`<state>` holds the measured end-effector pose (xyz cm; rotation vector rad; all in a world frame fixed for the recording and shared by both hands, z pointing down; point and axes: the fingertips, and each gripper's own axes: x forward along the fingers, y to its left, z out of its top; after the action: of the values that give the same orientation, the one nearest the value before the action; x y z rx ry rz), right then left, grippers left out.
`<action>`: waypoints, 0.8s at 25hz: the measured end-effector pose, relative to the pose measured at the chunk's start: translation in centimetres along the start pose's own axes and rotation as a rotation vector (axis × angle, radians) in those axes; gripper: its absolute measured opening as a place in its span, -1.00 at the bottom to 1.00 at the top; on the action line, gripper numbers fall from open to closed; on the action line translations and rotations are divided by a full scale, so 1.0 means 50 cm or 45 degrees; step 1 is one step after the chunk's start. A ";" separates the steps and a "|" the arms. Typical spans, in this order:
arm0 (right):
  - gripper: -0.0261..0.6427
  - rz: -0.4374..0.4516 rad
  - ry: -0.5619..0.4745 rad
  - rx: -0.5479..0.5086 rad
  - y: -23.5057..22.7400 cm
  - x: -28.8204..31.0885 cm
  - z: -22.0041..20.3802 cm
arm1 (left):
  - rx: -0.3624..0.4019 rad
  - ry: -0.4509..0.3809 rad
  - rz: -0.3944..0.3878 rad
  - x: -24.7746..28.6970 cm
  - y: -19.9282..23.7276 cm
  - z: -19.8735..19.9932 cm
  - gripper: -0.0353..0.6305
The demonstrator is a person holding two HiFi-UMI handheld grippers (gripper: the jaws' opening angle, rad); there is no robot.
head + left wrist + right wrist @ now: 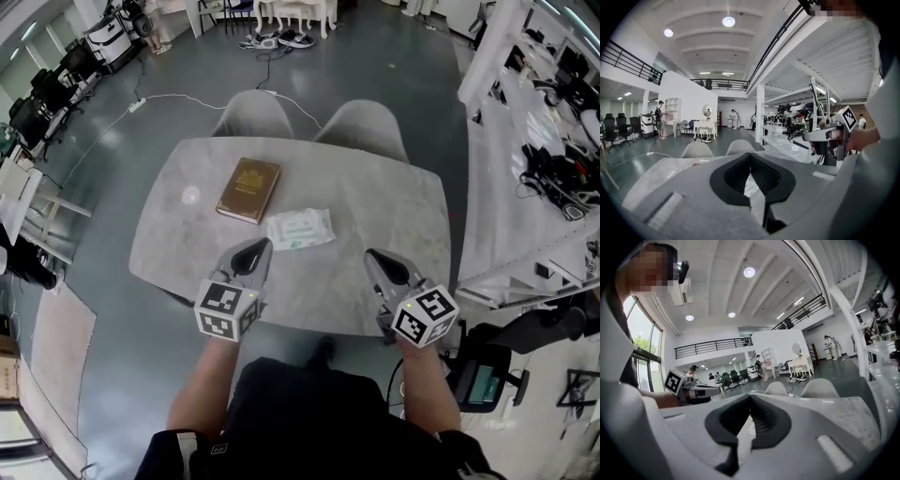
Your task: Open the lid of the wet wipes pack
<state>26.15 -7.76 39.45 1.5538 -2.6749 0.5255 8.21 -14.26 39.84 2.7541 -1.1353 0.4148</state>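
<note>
The soft white wet wipes pack with pale green print (300,229) lies flat near the middle of the grey marble-look desk (394,216), just beside the near right corner of a brown hardcover book with a gold emblem (248,189). Its long axis runs across the desk, roughly parallel to the near edge, with the right end tipped slightly toward the far edge. From here I cannot pick out where its lid sits.

The left gripper (259,249) is the nearer one. Its tip is just short of the pack's near left corner, so the pack lies ahead of it and a little to its right. The right gripper (373,258) is well apart from the pack, which lies ahead and off to its left.

Both grippers hover over the near edge of the desk, pointing toward the far edge and tilted slightly downward. Each has its jaws pressed together on nothing, and the forearms reach in side by side.
</note>
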 end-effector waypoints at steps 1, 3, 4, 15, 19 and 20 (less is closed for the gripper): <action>-0.91 0.008 0.003 0.002 -0.004 0.007 0.002 | -0.001 0.004 0.005 0.004 0.003 -0.001 -0.86; -0.91 0.030 0.015 0.002 -0.006 0.026 0.002 | -0.008 0.010 0.018 0.010 0.015 -0.003 -0.86; -0.91 0.043 0.026 -0.001 -0.004 0.038 0.000 | -0.015 0.013 0.025 0.011 0.023 -0.005 -0.86; -0.91 0.091 0.156 -0.049 0.064 0.187 -0.009 | -0.105 0.005 0.044 -0.008 0.159 -0.042 -0.86; -0.91 0.071 0.176 -0.047 0.106 0.228 -0.019 | -0.096 0.015 -0.008 -0.027 0.193 -0.065 -0.86; -0.91 0.073 0.172 -0.051 0.121 0.235 -0.021 | -0.095 0.012 -0.014 -0.034 0.203 -0.072 -0.86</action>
<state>14.88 -14.65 40.72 1.3822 -2.6190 0.5532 -0.82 -19.49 42.95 2.6905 -1.1098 0.3754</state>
